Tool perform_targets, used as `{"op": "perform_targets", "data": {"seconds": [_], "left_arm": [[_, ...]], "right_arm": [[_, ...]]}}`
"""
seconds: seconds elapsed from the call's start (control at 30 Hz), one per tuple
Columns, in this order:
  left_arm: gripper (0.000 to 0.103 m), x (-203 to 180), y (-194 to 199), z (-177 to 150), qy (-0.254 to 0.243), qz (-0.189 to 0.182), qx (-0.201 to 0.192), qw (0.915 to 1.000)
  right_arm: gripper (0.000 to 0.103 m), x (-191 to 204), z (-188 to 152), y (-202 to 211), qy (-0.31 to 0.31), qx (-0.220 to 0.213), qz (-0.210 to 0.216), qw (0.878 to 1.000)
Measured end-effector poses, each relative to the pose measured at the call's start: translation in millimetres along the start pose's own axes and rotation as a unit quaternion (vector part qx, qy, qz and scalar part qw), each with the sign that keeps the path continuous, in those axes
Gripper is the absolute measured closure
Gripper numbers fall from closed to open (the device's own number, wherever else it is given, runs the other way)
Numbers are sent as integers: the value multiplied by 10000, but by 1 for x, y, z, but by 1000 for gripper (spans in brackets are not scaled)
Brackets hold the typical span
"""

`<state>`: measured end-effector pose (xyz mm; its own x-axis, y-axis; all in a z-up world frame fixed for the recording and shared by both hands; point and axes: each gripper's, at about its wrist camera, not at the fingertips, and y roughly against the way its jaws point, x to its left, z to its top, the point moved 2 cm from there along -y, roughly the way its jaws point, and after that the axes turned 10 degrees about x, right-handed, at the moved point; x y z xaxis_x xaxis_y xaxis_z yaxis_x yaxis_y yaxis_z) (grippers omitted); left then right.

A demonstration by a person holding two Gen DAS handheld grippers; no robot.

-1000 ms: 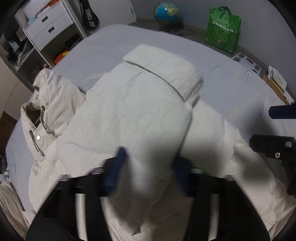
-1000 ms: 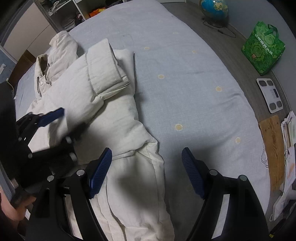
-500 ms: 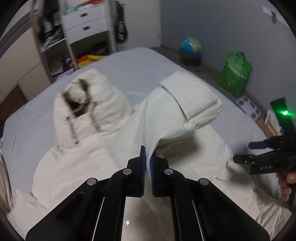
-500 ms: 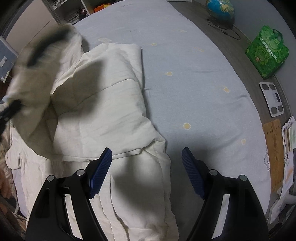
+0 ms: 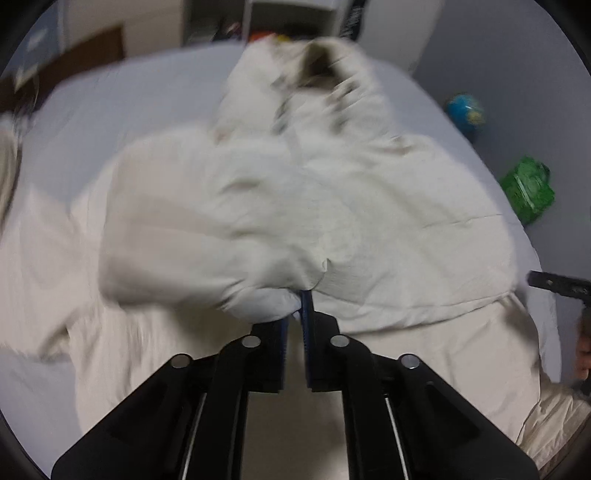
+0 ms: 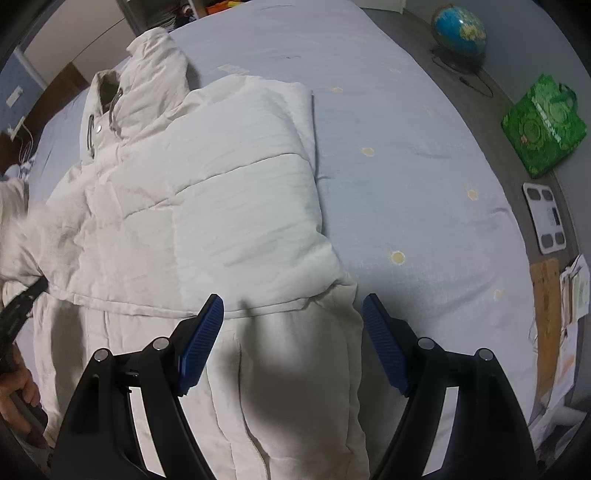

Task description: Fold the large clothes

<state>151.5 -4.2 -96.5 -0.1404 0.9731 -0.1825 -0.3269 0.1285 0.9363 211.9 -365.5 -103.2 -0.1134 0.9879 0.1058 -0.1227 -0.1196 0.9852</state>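
Note:
A large cream padded jacket (image 6: 207, 206) lies spread on a grey-blue bed (image 6: 406, 155), hood at the far end. My left gripper (image 5: 298, 295) is shut on the jacket's sleeve (image 5: 192, 229), which hangs blurred over the left side of the jacket body (image 5: 406, 229). My right gripper (image 6: 291, 314) is open and empty, hovering above the jacket's waist seam near its right edge. The right gripper also shows at the right edge of the left wrist view (image 5: 557, 286).
A globe (image 6: 460, 27), a green bag (image 6: 543, 125) and a bathroom scale (image 6: 546, 218) sit on the floor right of the bed. A wooden board and papers (image 6: 554, 325) lie nearer. Shelves stand beyond the bed's head.
My left gripper closed on the folded sleeve, lifted it off the jacket's right side and swung it across to the left. The right gripper stayed open in place.

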Motion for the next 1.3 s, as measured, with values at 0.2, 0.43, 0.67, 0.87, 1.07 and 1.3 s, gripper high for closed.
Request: {"op": "perform_targets", "data": {"seconds": [0.2, 0.43, 0.67, 0.87, 1.07, 1.3], "left_arm": [[85, 29, -26, -14, 386, -205, 420, 9982], [42, 57, -10, -24, 620, -105, 560, 9964], [15, 82, 38, -12, 628, 129, 220, 9977], [10, 111, 70, -12, 834, 379, -141, 9957], [7, 144, 85, -26, 1090, 668, -280, 9914], [7, 169, 95, -34, 1527, 715, -321, 9852]], "right_arm": [[29, 8, -1, -3, 196, 27, -94, 9998], [29, 19, -1, -1, 338, -59, -41, 9994], [29, 38, -5, -7, 757, 27, -196, 9969], [29, 41, -5, -10, 763, 67, -243, 9968], [29, 38, -6, -13, 668, 106, -325, 9972], [29, 32, -9, -9, 540, 80, -300, 9981]]}}
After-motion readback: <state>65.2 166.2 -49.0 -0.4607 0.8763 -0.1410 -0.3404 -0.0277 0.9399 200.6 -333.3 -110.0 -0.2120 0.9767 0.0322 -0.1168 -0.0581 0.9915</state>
